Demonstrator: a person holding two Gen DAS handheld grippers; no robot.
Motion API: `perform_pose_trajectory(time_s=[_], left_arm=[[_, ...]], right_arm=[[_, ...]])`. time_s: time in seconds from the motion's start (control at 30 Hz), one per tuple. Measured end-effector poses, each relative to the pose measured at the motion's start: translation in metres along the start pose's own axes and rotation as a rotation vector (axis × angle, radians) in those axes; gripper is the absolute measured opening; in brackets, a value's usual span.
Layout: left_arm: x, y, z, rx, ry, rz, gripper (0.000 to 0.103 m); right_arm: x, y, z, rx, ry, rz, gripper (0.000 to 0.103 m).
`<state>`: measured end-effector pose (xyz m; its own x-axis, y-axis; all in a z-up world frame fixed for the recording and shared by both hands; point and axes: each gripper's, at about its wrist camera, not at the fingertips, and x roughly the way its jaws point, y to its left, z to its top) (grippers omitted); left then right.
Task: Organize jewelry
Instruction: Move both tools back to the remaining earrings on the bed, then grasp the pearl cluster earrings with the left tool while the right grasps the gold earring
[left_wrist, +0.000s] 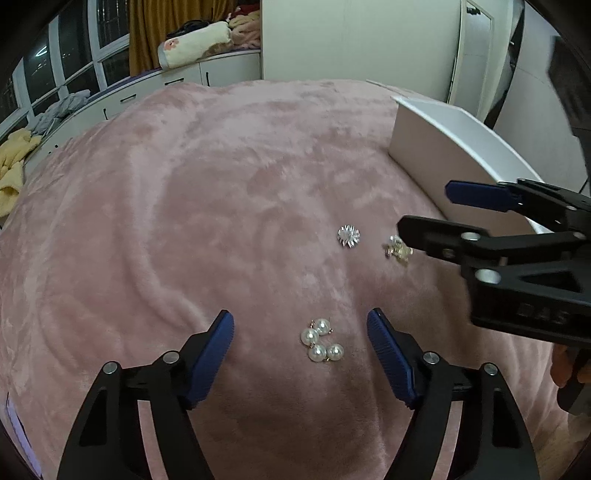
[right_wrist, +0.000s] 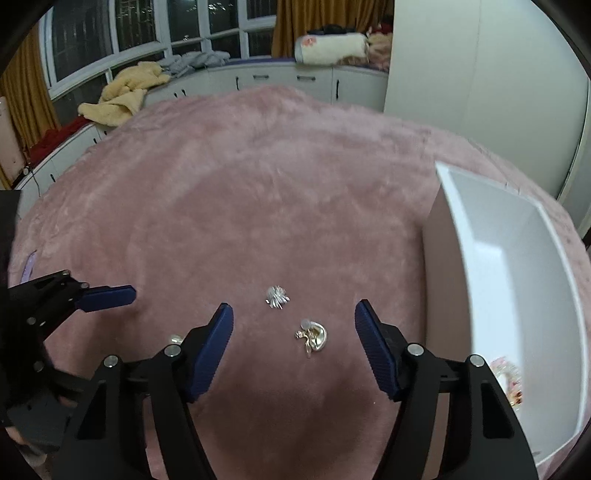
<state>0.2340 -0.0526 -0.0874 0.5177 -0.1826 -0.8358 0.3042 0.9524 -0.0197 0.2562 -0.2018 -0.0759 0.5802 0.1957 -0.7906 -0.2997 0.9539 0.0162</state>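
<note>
Four white pearl earrings (left_wrist: 322, 340) lie clustered on the blanket; a spiky silver brooch (left_wrist: 348, 236) lies apart, near a tangled gold earring (right_wrist: 313, 338)

White box (right_wrist: 517, 258) cut by right frame edge, the jewelry (right_wrist: 511, 380) inside it blurred; gold piece (left_wrist: 397, 251) part hidden behind right gripper (left_wrist: 424, 210); pearls (right_wrist: 176, 338) mostly hidden behind its finger.

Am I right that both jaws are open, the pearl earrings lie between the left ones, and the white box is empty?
Not quite: the white box is not empty. The right wrist view shows a piece of jewelry already inside it. The rest holds: both grippers are open, and the pearl earrings lie between the left gripper's jaws.
</note>
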Motion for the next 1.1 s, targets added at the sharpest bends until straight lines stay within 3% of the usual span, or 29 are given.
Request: perform_pose_trajectory(time_s=[0.2, 0.4, 0.6, 0.67, 0.77, 0.97, 1.1], left_arm=[[0.015, 0.001, -0.007, -0.001, 0.031, -0.003, 0.063], [0.023, 0.003, -0.011, 0.000, 0.032, -0.001, 0.059], [0.024, 0.002, -0.013, 0.018, 0.020, 0.015, 0.052], [0.024, 0.002, -0.013, 0.018, 0.019, 0.014, 0.051], [0.024, 0.003, -0.013, 0.017, 0.019, 0.009, 0.049], [0.025, 0.004, -0.012, 0.007, 0.023, 0.007, 0.039], [0.024, 0.008, -0.012, 0.002, 0.027, 0.005, 0.024]], right_arm=[[0.030, -0.011, -0.010, 0.049, 0.053, -0.009, 0.057], [0.051, -0.025, -0.018, 0.135, 0.090, 0.018, 0.044], [0.053, -0.027, -0.019, 0.149, 0.083, 0.023, 0.037], [0.053, -0.027, -0.016, 0.150, 0.082, 0.033, 0.028], [0.053, -0.028, -0.013, 0.151, 0.080, 0.040, 0.023], [0.048, -0.028, -0.011, 0.142, 0.073, 0.043, 0.023], [0.041, -0.031, -0.009, 0.157, 0.056, 0.057, 0.023]])
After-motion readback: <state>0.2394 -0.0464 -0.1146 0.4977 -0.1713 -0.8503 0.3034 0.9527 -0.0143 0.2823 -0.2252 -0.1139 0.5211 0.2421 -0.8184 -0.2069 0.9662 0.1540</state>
